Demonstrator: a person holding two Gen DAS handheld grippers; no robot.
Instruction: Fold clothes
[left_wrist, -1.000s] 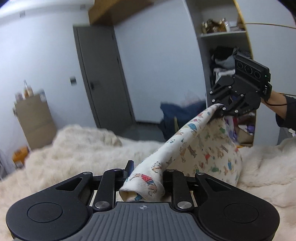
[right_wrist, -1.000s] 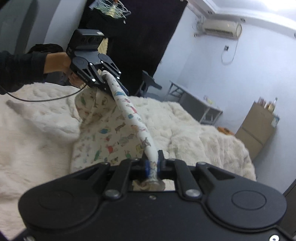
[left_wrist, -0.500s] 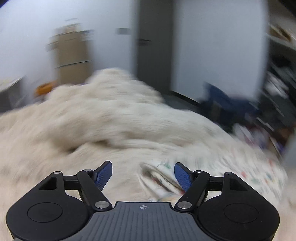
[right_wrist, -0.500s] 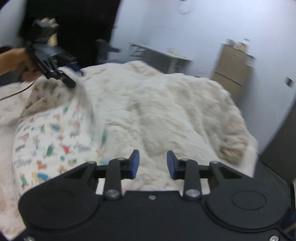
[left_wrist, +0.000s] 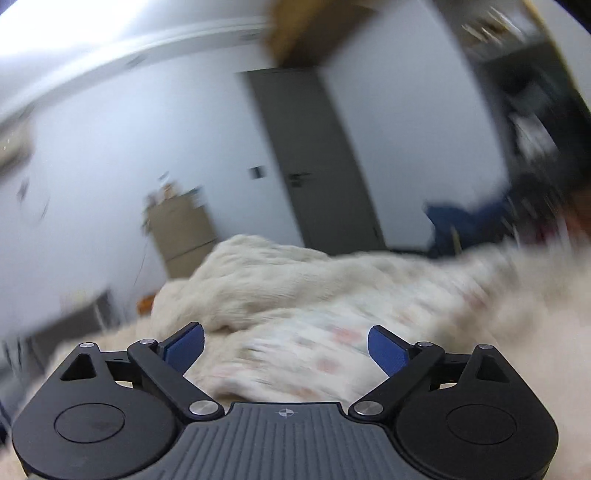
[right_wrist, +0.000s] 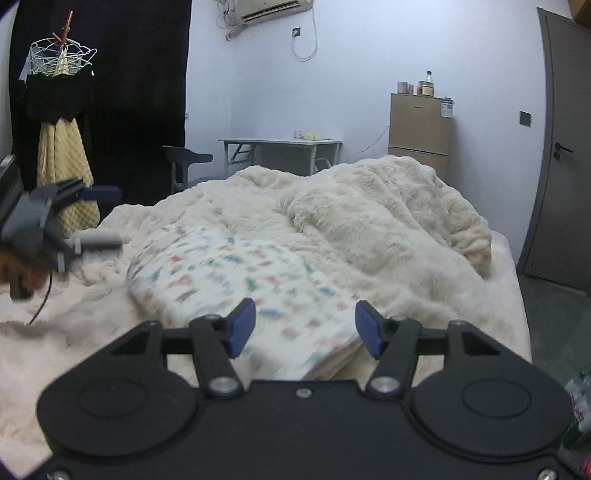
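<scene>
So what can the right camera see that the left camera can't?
Only the right wrist view shows the left gripper, blurred at the left edge, plus the air conditioner, desk and chair.

Only the left wrist view shows a blurry blue heap beyond the bed and dark shelves.

Both show the printed cloth lying on the fluffy blanket, a tan cabinet, a grey door, and open jaws holding nothing.

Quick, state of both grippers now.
Left gripper: open, holding nothing.
Right gripper: open, holding nothing; cloth lies on the bed.
</scene>
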